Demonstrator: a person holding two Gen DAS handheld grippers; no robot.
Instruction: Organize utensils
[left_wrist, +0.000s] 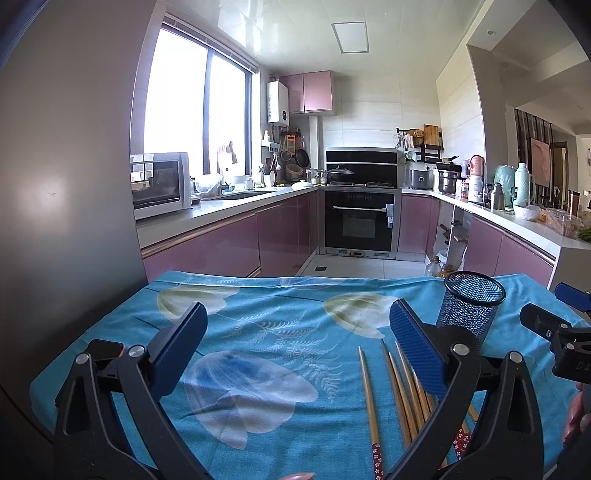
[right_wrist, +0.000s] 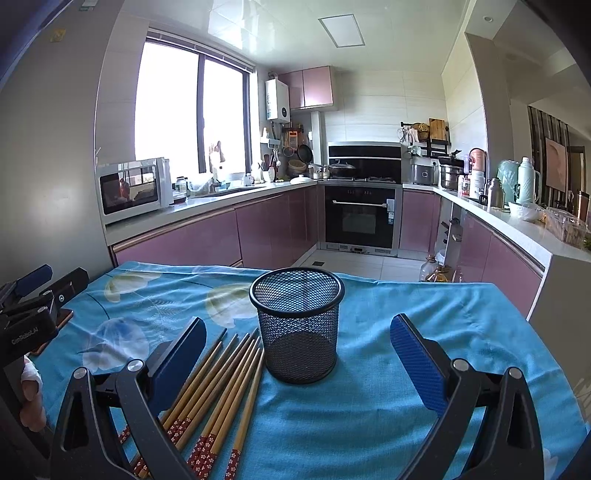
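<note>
Several wooden chopsticks (right_wrist: 221, 376) with red flowered ends lie side by side on the blue cloth, tips pointing away. A black mesh holder (right_wrist: 297, 325) stands upright and empty just right of them. My right gripper (right_wrist: 299, 343) is open, its fingers either side of the holder and short of it, the left pad over the chopsticks. My left gripper (left_wrist: 299, 336) is open above the cloth with nothing between its fingers; the chopsticks (left_wrist: 391, 391) lie under its right finger and the holder (left_wrist: 469, 310) stands beyond. Each view shows the other gripper at its edge.
The table (right_wrist: 424, 387) carries a blue flowered cloth, with its far edge facing a kitchen with pink cabinets (left_wrist: 229, 240). A grey wall (left_wrist: 66, 184) stands close on the left. A person's hand (right_wrist: 31, 391) holds the left gripper's handle.
</note>
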